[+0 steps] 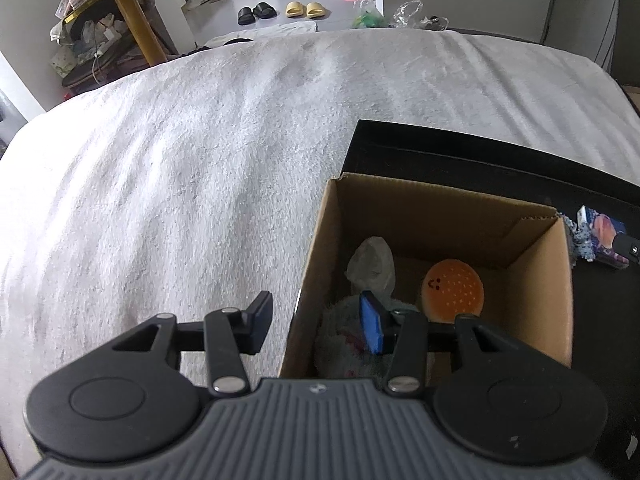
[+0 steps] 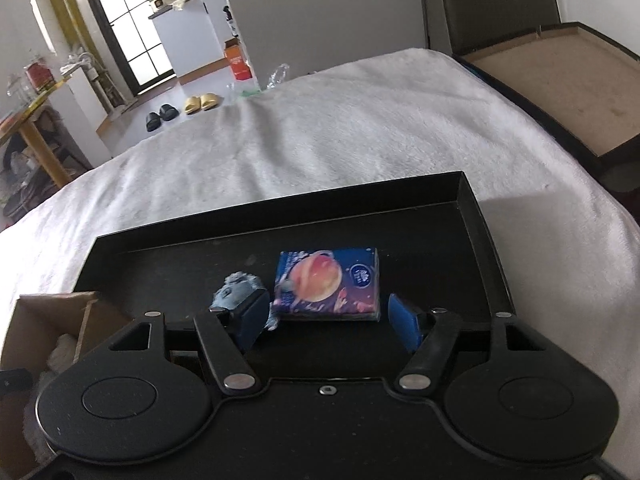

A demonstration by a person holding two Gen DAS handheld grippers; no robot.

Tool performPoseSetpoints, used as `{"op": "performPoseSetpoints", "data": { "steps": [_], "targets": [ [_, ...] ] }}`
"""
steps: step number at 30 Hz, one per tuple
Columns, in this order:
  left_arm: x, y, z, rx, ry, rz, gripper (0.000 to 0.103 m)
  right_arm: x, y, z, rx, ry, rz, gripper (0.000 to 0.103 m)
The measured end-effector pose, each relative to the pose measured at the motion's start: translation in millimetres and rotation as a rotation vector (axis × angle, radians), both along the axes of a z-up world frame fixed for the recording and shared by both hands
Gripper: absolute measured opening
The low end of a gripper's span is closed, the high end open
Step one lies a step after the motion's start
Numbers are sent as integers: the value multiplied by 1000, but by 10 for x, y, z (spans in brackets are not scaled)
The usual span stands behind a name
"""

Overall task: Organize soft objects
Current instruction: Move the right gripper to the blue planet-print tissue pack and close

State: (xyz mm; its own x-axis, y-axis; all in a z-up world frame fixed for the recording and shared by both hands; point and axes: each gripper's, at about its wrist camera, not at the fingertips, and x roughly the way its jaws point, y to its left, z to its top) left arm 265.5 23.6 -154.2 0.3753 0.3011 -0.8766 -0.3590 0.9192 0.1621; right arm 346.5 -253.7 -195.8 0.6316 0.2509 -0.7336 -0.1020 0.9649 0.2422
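A cardboard box (image 1: 532,280) stands in a black tray (image 1: 480,152) on a white blanket. Inside lie an orange burger plush (image 1: 454,290), a grey crumpled soft item (image 1: 372,262) and a fuzzy pale green plush (image 1: 340,340). My left gripper (image 1: 316,328) is open and empty, straddling the box's left wall. In the right wrist view a blue tissue pack (image 2: 328,284) and a small blue-grey plush (image 2: 236,290) lie on the tray (image 2: 472,232). My right gripper (image 2: 328,322) is open and empty, just in front of the pack. The box (image 2: 48,320) shows at lower left.
The white blanket (image 1: 180,160) covers the bed around the tray. A brown lidded case (image 2: 560,80) stands off the bed's right side. Slippers (image 1: 302,9) and a wooden shelf (image 1: 132,20) are on the floor beyond.
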Motion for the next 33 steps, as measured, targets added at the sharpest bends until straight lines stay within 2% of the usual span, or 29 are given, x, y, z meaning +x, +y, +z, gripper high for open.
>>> {"op": "performPoseSetpoints", "data": {
  "steps": [3,7,13,27,33],
  "targets": [
    [48,-4,-24,9,10,5,46,84,24,-87,1,10,-3,66],
    [109,2,-44,20,21,12,46,129,105,-156,-19,13,8,75],
    [188,-27,-67,32,31,8,46,170,216,-208,-43,14,31,79],
    [169,-50,-86,33,35,9,46,170,130,-248,-71,18,-22,79],
    [157,-16,-70,28,27,13,46,139,29,-169,-49,-22,-75,79]
  ]
}}
